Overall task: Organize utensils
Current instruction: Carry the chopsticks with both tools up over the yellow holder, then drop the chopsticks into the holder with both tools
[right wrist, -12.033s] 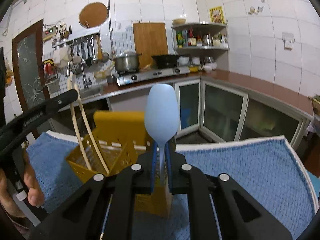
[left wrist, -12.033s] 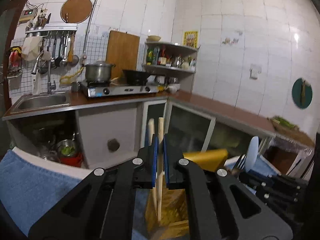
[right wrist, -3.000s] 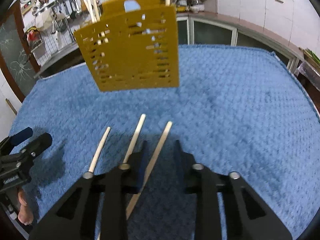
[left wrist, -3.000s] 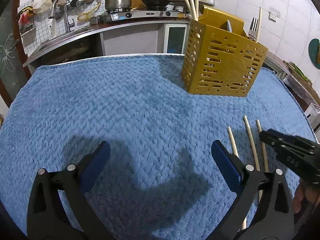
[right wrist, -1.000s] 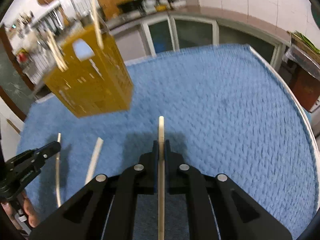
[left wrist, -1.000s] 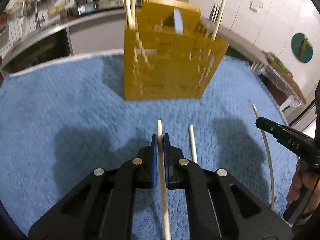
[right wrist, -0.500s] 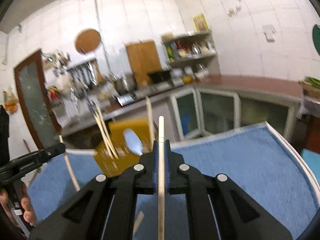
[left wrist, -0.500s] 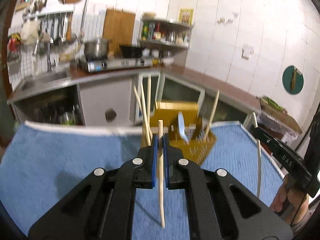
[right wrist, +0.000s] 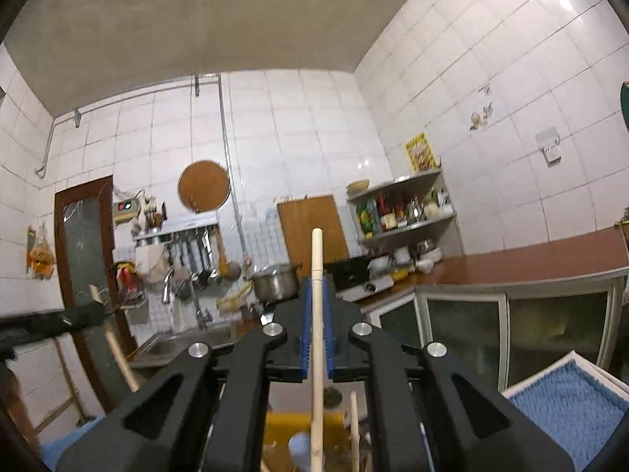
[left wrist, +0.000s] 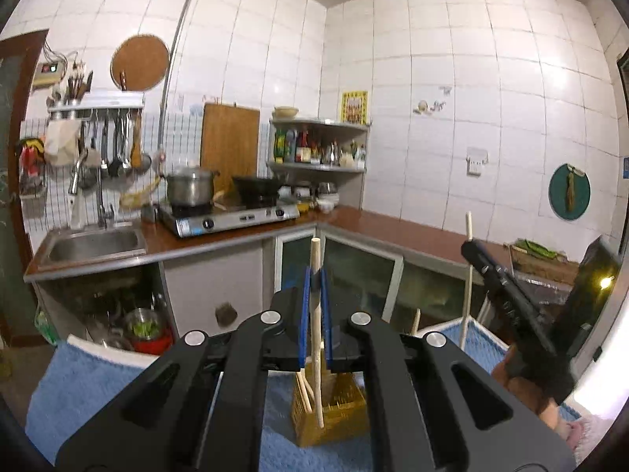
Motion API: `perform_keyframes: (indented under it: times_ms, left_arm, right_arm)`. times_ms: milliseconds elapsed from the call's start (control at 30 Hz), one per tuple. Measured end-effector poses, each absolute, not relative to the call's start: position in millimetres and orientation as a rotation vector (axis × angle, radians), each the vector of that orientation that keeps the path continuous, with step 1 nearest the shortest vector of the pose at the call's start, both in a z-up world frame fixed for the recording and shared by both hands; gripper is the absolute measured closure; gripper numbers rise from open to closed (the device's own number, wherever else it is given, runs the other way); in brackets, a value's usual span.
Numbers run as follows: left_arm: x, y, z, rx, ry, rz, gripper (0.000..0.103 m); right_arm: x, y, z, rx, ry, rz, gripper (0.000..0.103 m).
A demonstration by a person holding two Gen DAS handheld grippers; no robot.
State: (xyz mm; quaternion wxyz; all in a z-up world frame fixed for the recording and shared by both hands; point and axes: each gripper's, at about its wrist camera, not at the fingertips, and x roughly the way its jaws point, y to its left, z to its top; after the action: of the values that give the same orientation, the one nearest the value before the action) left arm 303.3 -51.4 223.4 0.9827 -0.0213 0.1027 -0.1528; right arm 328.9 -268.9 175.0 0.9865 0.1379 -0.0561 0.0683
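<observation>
Two pale wooden chopsticks are in hand, one per gripper. My left gripper (left wrist: 314,324) is closed on the first pale wooden chopstick (left wrist: 317,338), clamped partway along its length so that the lower end hangs free below the blue pads. That end sits over the yellow perforated plastic utensil holder (left wrist: 334,419), which stands on the blue towel-covered desk (left wrist: 78,377). I hold the stick near vertical because, in my judgement, it must enter the holder's open top end-first.

My right gripper (right wrist: 317,348) is closed on the second pale wooden chopstick (right wrist: 317,314), also upright, above the same holder (right wrist: 287,428), where a light blue spoon (right wrist: 298,442) already stands. Whether either stick tip has passed the holder's rim cannot be determined. Both sticks are close together, so a collision is possible on descent.
</observation>
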Motion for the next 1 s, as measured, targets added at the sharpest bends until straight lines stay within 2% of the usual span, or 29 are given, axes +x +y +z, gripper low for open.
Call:
perform_keyframes:
  times_ms: [233, 467, 867, 967, 1000]
  left_arm:
    - [327.7, -61.5, 229.1, -0.046, 0.159, -0.305, 0.099]
    - [356.0, -83.5, 180.4, 0.001, 0.233, -0.317, 0.099]
    - [391.9, -61.4, 99.2, -0.048, 0.422, -0.246, 0.098]
    - [396.2, -57.0, 90.7, -0.076, 0.483, -0.237, 0.092]
    - [396.4, -54.6, 87.8, -0.089, 0.512, -0.234, 0.085]
  right_arm:
    - [352.0, -267.1, 174.1, 0.295, -0.199, 0.082, 0.097]
    - [371.1, -255.7, 149.7, 0.205, -0.177, 0.059, 0.097]
    - [374.6, -259.3, 101.3, 0.107, 0.118, 0.054, 0.096]
    - [372.1, -258.5, 94.8, 0.090, 0.204, 0.057, 0.094]
    - [371.9, -259.0, 93.0, 0.086, 0.228, 0.057, 0.093]
